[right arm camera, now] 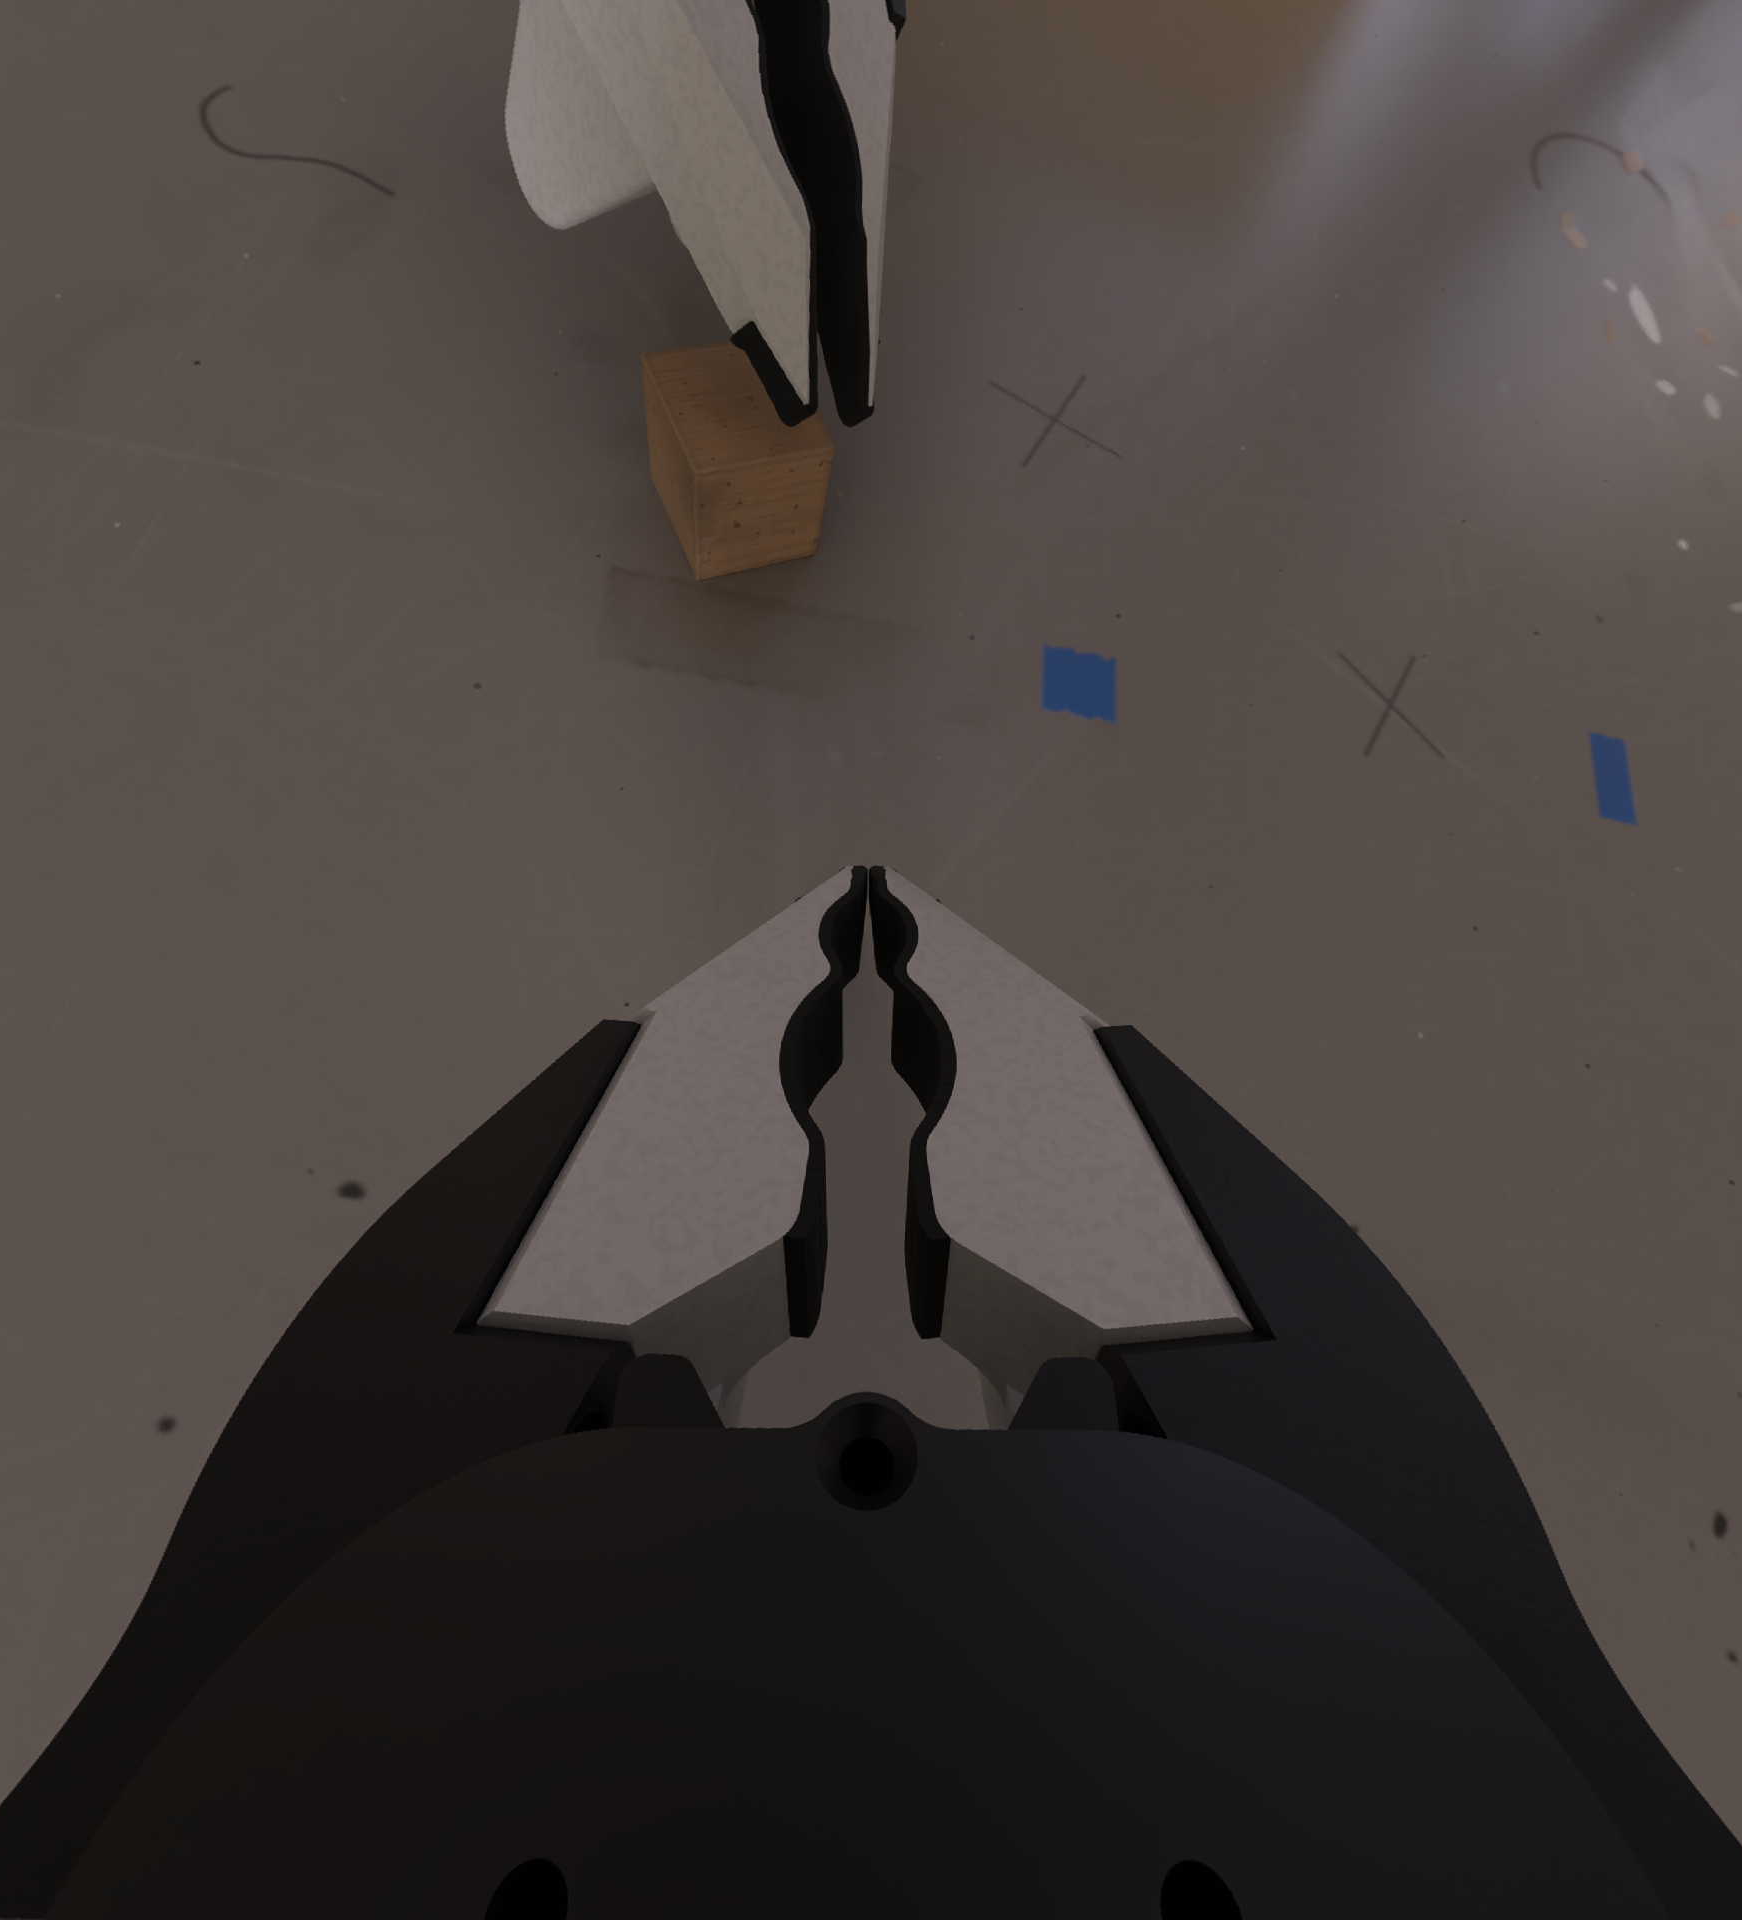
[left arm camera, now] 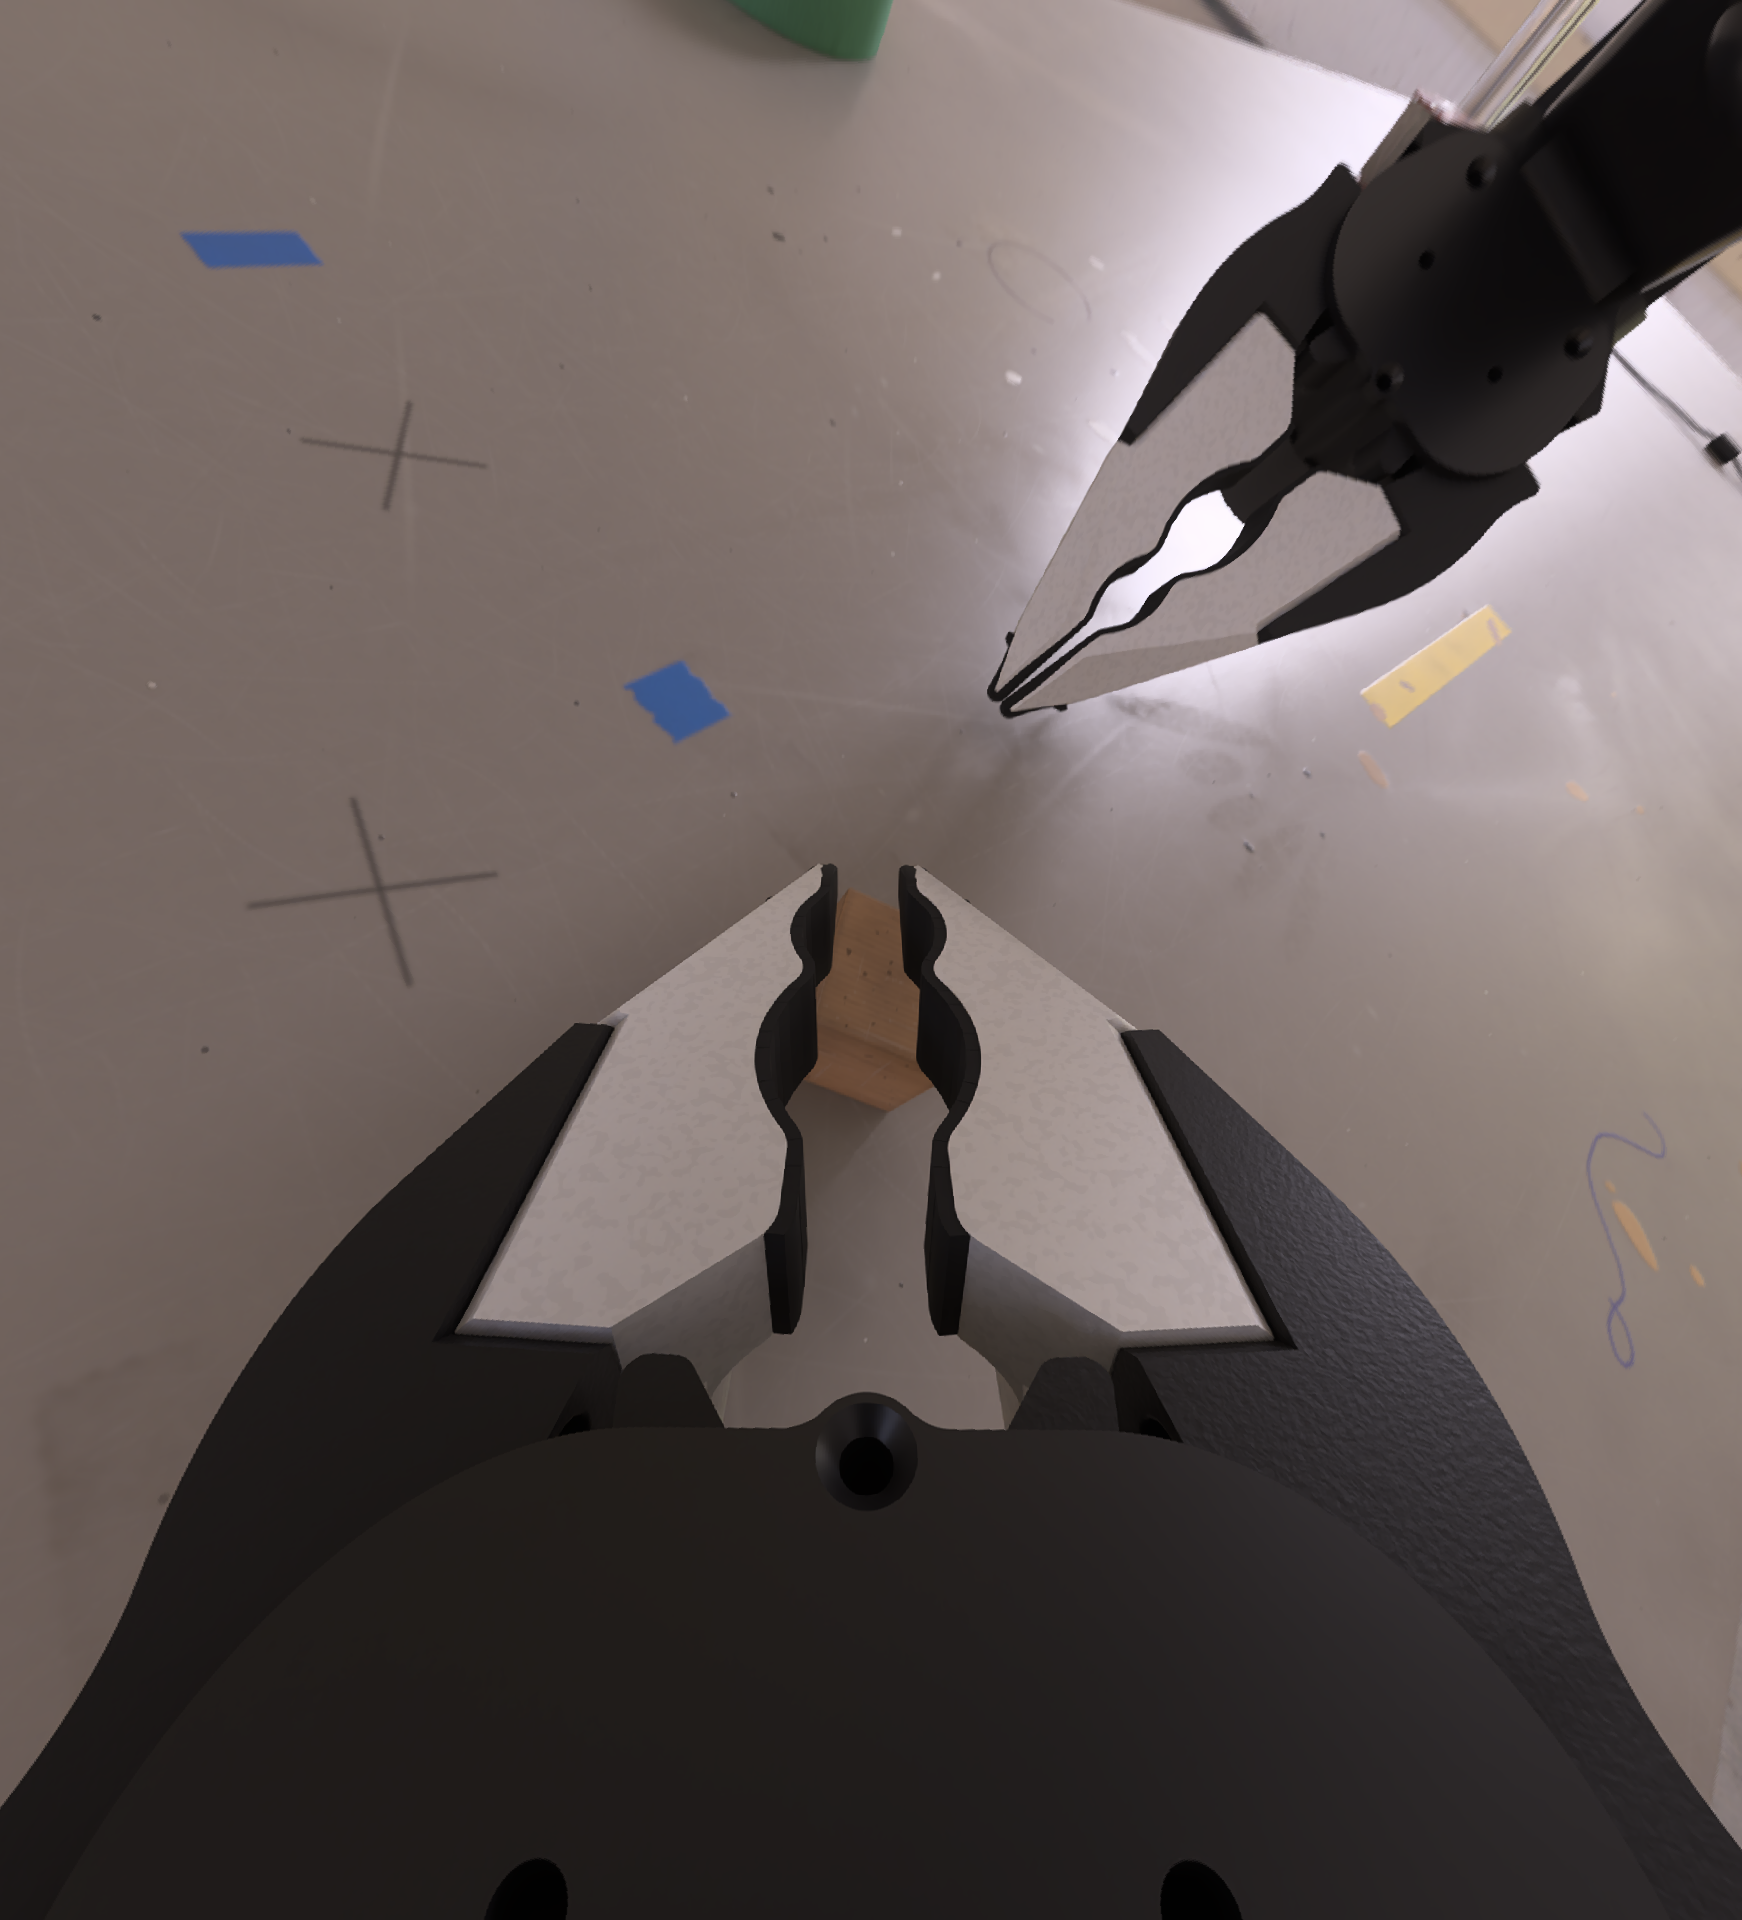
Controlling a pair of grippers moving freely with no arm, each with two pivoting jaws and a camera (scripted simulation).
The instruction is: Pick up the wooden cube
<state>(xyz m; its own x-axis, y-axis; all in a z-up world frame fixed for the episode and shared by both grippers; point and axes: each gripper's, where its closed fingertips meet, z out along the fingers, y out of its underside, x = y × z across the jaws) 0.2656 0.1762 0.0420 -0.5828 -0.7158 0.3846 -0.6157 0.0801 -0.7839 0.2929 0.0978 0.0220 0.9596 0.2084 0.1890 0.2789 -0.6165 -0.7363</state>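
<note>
1. Closest to the lens in the left wrist view is the black body of the left gripper. It fills the lower half of the frame, and its two white fingers with black wavy pads run toward 12 o'clock.
2. Its jaws stand a narrow slit apart and hold nothing. Through the slit shows the wooden cube, beyond the fingers, with both its sides hidden behind the pads.
3. In the right wrist view the left gripper comes down steeply from 12 o'clock, tips pointing at the table. The tips sit over the far right corner of the wooden cube's top face. The cube is wider than the gap between them. Whether the tips touch the wood, I cannot tell.
4. The cube rests flat on the table, one vertical edge turned toward the right wrist camera.
5. The right gripper is closed with its tips meeting, empty, and points toward 12 o'clock over bare table, well short of the cube.
6. From the left wrist view the right gripper reaches in from 1 o'clock, slanted down, its closed tips just above the table at about 1 o'clock from the left gripper's tips.
7. Farther out, a torn blue tape piece lies at 11 o'clock from the left tips, and a second blue tape piece lies farther away toward 10 o'clock.
8. Two pencilled crosses mark the table at 9 to 10 o'clock.
9. A yellow strip lies at 2 o'clock, past the right gripper.
10. A green object is cut off by the top edge at 12 o'clock.
</note>
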